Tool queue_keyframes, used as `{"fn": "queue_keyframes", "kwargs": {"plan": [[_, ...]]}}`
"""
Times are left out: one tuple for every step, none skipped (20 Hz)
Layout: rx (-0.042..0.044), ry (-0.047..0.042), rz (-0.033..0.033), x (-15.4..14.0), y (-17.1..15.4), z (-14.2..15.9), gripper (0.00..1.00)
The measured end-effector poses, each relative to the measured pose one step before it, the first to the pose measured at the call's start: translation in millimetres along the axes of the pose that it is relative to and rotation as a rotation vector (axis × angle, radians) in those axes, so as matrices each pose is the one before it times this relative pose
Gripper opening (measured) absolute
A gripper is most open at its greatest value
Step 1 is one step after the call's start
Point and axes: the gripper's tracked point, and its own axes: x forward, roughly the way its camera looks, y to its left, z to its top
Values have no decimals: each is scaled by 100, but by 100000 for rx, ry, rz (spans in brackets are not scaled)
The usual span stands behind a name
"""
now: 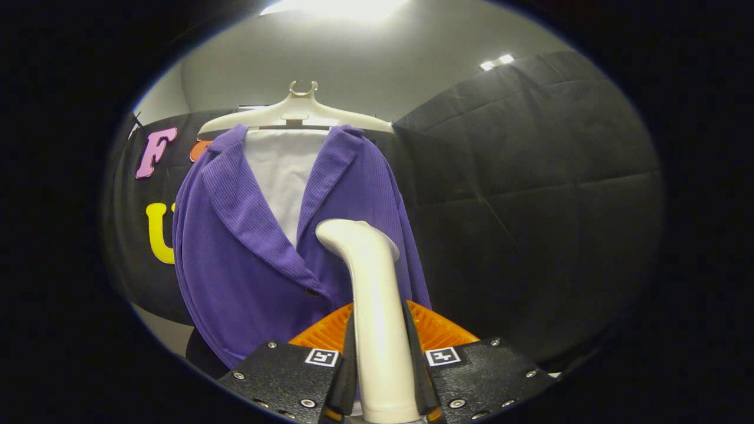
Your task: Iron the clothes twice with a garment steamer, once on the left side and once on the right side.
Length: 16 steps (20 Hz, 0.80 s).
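tongs point(380, 371) clamped on steamer point(371, 306) | purple jacket point(247, 247) beyond | steamer's face hidden, hem cut off

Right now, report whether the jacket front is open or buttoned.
Open at top: purple jacket lapels spread over a white panel. Lower front cannot tell, steamer hides it.

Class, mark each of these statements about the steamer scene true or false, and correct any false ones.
1. The tongs are shut on the white garment steamer. True.
2. The purple jacket lies folded on a table. False: it hangs on a hanger.
3. A white garment shows under the jacket's collar. True.
4. The hanger is black. False: it is white.
5. The steamer head sits in front of the jacket. True.
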Motion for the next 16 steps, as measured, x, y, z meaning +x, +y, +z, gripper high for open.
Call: {"fn": "queue_keyframes", "kwargs": {"plan": [[-208,900,-219,-40,-170,-644,39],[-451,1450,138,-176,-73,-807,39],[-939,1249,33,-162,-175,-726,39],[-1272,1163,-110,-175,-187,-728,39],[-790,1424,-93,-135,-96,-848,39],[-445,1696,-18,-84,-86,-869,39],[-687,1261,-211,-72,-193,-859,39],[-654,692,-419,-98,-156,-676,39],[-267,683,-298,180,24,-455,39],[-173,684,-195,134,-22,-559,39],[-355,670,-232,253,11,-730,39],[-523,795,-403,12,23,-745,39],[-454,1602,-330,-287,-50,-1150,39],[-123,1419,-266,-218,20,-997,39],[391,507,-141,27,-326,-694,39],[427,649,-299,-74,-185,-684,39]]}}
